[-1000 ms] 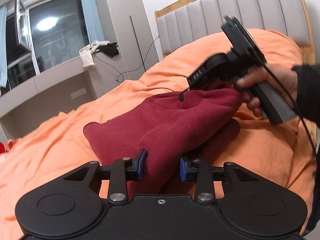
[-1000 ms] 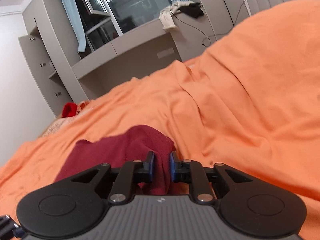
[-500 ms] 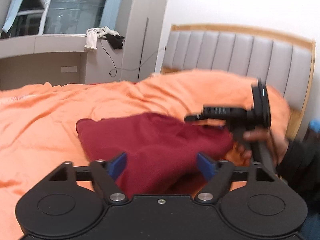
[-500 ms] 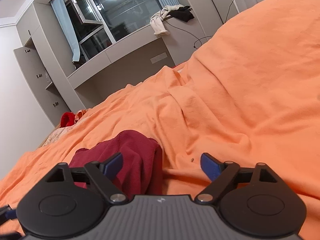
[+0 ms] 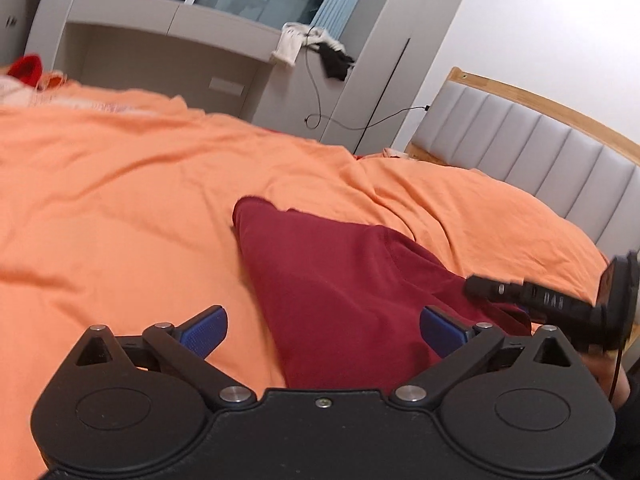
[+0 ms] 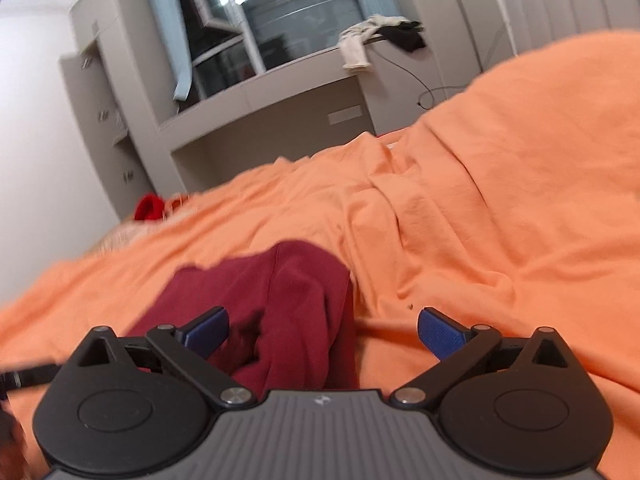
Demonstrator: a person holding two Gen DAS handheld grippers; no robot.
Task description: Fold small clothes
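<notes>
A dark red garment lies bunched on the orange bedspread. My left gripper hovers at its near edge. Its jaws are opening wide, and cloth lies below the gap without touching either blue pad. In the right wrist view the same garment shows as a folded hump. My right gripper is also opening over it, with the left pad above the cloth and the right pad over bare bedspread. A black finger of the right gripper reaches in over the garment's right side in the left wrist view.
A grey padded headboard with a wooden rim stands at the right. A grey window ledge behind the bed carries white and black clothes and a hanging cable. A bright red item lies at the bed's far edge.
Both grippers were shut on the red garment and have let it go, jaws spreading wide. The garment has dropped flatter onto the bedspread. The left gripper has rolled and shifted sideways.
</notes>
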